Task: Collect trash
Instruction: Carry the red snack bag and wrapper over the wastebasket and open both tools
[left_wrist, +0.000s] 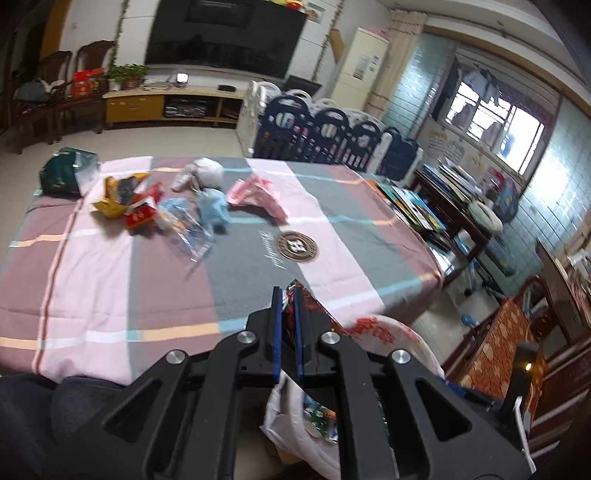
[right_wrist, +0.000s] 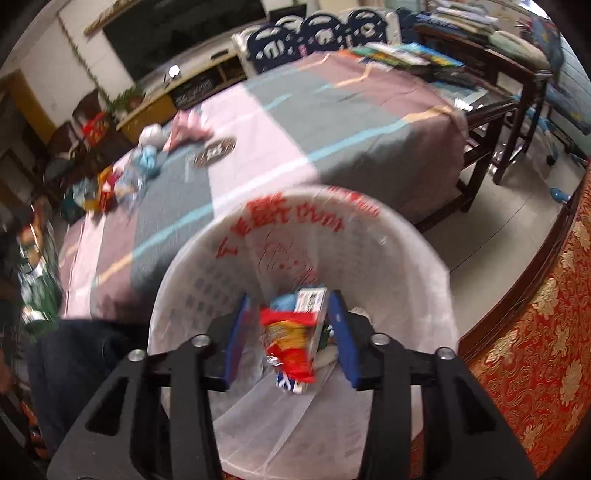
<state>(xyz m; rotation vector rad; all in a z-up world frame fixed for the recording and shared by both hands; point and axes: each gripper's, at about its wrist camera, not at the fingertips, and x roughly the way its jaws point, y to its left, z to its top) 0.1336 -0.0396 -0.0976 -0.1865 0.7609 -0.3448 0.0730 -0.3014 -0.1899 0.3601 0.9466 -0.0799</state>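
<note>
My left claw (left_wrist: 289, 295) sits low in the centre of its frame, its 2 blue pads nearly together and pinched on a crinkled wrapper (left_wrist: 291, 286) whose tip pokes out just past the fingertips. Beyond it the desk (left_wrist: 110, 280), covered in a pink, grey and mauve striped cloth, fills the middle of the frame. The rest of the trash lies in a loose cluster toward the upper left of the desk: a yellow wrapper (left_wrist: 110, 206), a red packet (left_wrist: 142, 216) beside it, a clear plastic bag (left_wrist: 194, 240), a blue crumpled piece (left_wrist: 214, 206), a white wad (left_wrist: 207, 171) and a pink wrapper (left_wrist: 255, 194) further right. A dark green bag (left_wrist: 64, 173) rests at the far left corner. My right claw (right_wrist: 291, 306) hangs over the white bin (right_wrist: 192, 280), which is lined with a white bag printed in red and fills the lower centre of that frame. Its jaws stand partly apart, and a red and yellow snack packet (right_wrist: 291, 339) with a white box (right_wrist: 314, 301) lies between the pads; the view is blurred, so I cannot tell whether either pad touches them.
</note>
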